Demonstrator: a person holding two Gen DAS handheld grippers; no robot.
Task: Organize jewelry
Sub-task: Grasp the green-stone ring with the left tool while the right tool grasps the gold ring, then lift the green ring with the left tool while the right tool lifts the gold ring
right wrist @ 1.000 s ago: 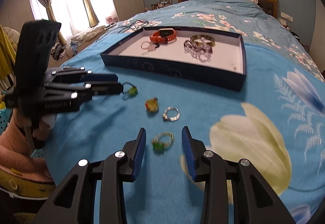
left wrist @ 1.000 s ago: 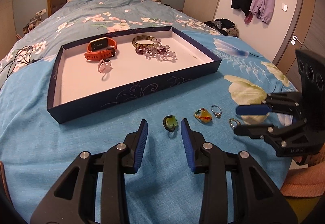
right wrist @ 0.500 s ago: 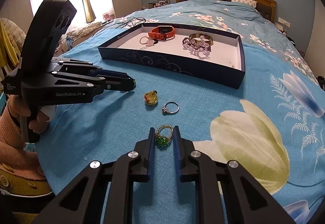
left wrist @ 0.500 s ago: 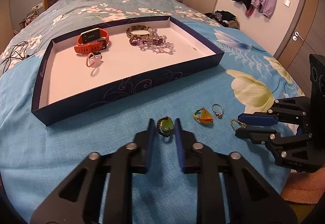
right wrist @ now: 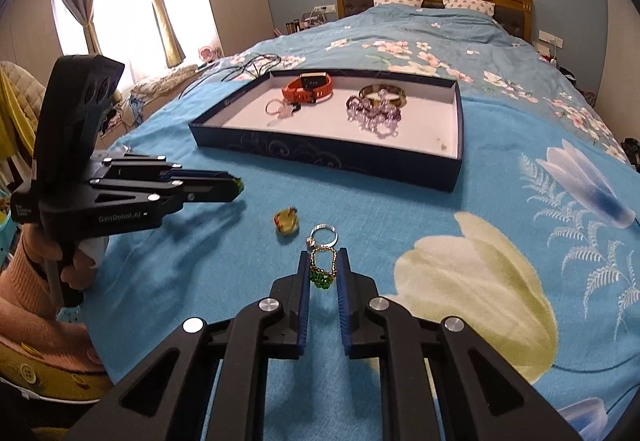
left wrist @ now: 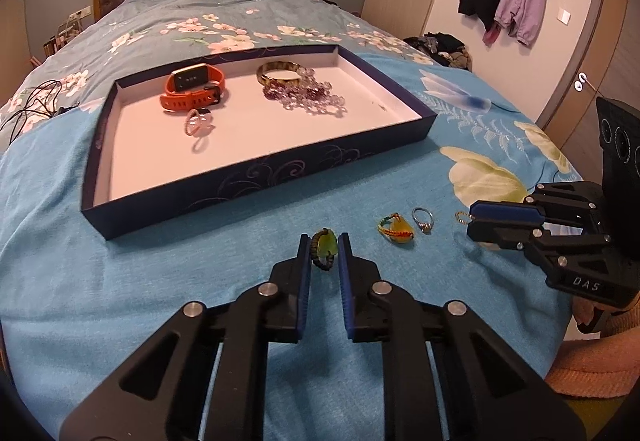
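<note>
Both tongs gripped rings on the bed: left tongs (left wrist: 324,249) a green-stone ring (left wrist: 323,249), right tongs (right wrist: 323,273) a gold green-beaded ring (right wrist: 322,267). Tray (left wrist: 256,183) at twelve o'clock already held a watch (left wrist: 194,89) and bracelets (left wrist: 298,91) — two rings (left wrist: 406,225) remained.

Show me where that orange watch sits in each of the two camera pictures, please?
Left wrist view: the orange watch lies in the far left part of the dark blue tray, upper left of centre.
Right wrist view: the orange watch lies at the tray's far side, just above the picture's centre.
Shared landmark: the purple bead bracelet lies to its right in both.
</note>
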